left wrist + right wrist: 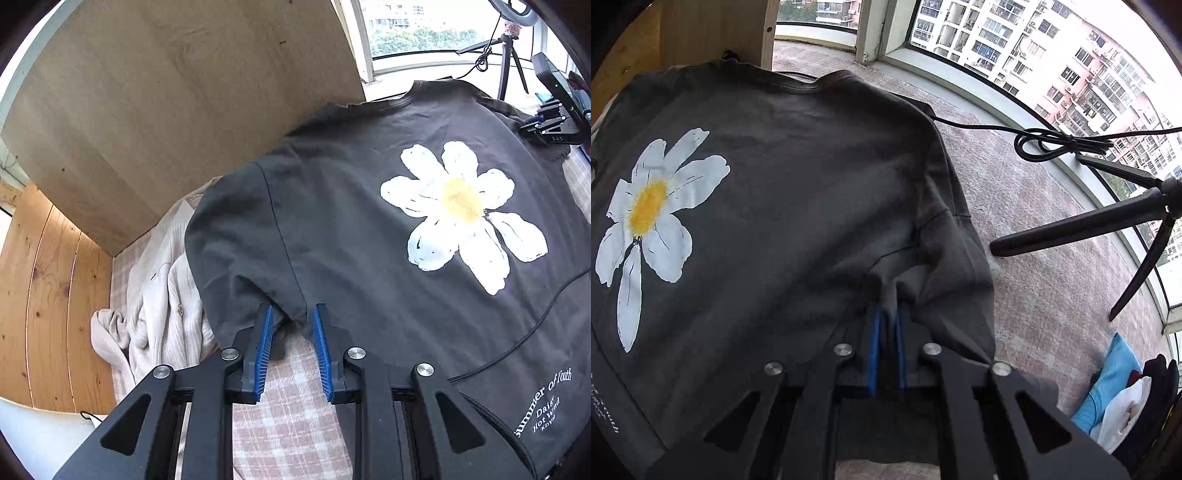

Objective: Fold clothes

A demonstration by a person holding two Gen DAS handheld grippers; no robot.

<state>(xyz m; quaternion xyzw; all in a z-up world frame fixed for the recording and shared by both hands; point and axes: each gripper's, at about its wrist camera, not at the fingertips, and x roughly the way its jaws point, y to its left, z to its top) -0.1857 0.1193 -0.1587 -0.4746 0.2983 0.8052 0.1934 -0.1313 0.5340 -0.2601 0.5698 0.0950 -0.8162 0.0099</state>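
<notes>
Blue-padded fingers of the left tool (292,319) stand parted, released, either side of the sleeve hem of the dark grey cotton T-shirt with a white daisy print (369,221), not pressing it. That shirt lies spread, print up, on the pink-and-white checked worktop (288,424) (partly over a crumpled cream ribbed cardigan (162,295) at its left). The right tool (886,317) is clenched on a bunched fold of the shirt's other sleeve, near a black tripod (1108,221) standing by the window.
</notes>
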